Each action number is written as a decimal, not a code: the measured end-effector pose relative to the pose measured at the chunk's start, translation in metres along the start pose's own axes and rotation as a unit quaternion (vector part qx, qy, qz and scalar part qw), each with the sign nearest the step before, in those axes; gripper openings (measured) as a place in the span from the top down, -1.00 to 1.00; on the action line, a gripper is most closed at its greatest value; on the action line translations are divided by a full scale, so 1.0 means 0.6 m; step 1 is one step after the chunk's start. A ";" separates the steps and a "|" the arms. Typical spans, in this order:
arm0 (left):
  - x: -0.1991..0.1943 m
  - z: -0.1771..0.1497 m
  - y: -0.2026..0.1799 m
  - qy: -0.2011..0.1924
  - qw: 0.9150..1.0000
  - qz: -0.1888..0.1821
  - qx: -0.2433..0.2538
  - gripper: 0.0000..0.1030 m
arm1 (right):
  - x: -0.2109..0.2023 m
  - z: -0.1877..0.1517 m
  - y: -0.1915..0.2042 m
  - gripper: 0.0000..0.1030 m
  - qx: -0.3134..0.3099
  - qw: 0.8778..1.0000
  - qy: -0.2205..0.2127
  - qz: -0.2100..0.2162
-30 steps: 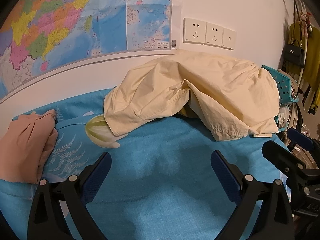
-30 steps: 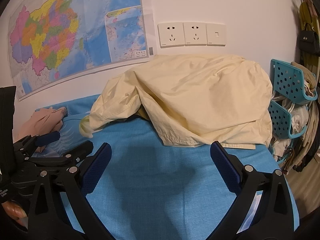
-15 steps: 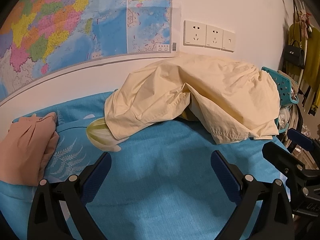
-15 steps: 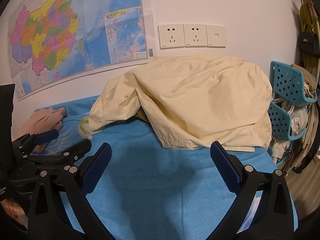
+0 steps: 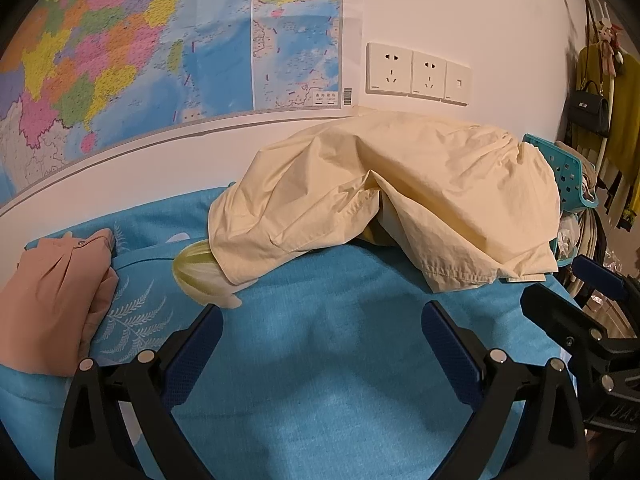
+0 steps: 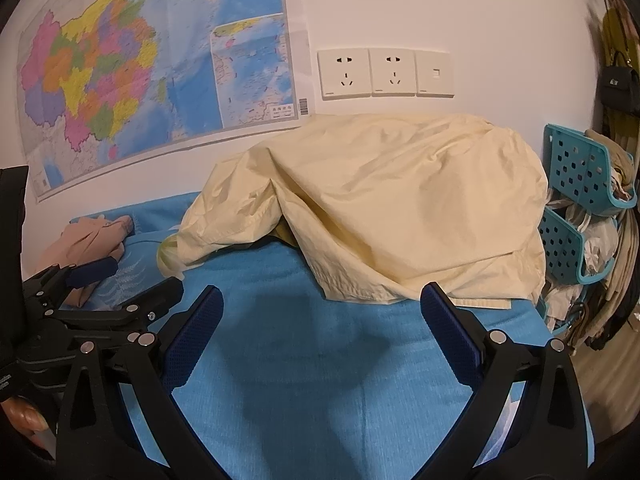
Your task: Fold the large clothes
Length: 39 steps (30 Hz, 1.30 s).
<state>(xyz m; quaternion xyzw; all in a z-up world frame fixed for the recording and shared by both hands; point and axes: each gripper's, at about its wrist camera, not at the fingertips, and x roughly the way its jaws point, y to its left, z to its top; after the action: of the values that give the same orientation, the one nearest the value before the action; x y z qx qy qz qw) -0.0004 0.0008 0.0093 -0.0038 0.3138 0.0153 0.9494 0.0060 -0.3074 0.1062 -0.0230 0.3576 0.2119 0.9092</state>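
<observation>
Right now both grippers hang over the blue bedsheet [image 5: 320, 360], the left gripper [image 5: 320, 332] and right gripper [image 6: 320, 312] spread wide, holding nothing. Ahead, the crumpled cream garment [image 6: 380, 204] lies heaped against the wall, a folded pink garment [image 5: 52, 300] further left.

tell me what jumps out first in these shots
A big cream garment lies heaped at the back of the blue bed cover, against the wall. Above it hangs a bright map, with white sockets beside it. Both the left gripper and the right gripper are open, over bare cover in front of the heap.
</observation>
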 end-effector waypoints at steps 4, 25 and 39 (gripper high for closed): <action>0.000 0.000 0.000 0.000 1.000 -0.001 0.000 -0.87 | 0.001 0.002 0.001 -0.89 -0.002 1.000 -0.001 0.001; 0.011 0.007 0.002 0.004 1.000 -0.002 -0.003 -0.87 | 0.005 0.006 0.008 -0.89 -0.010 1.000 -0.002 0.001; 0.028 0.013 0.002 0.011 1.000 -0.005 -0.004 -0.87 | 0.015 0.011 0.008 -0.89 -0.014 1.000 0.003 -0.005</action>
<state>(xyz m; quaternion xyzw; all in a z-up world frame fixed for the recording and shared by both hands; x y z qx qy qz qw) 0.0175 0.0025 0.0057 -0.0091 0.3239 0.0114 0.9460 0.0140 -0.2983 0.1056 -0.0377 0.3571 0.2126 0.9088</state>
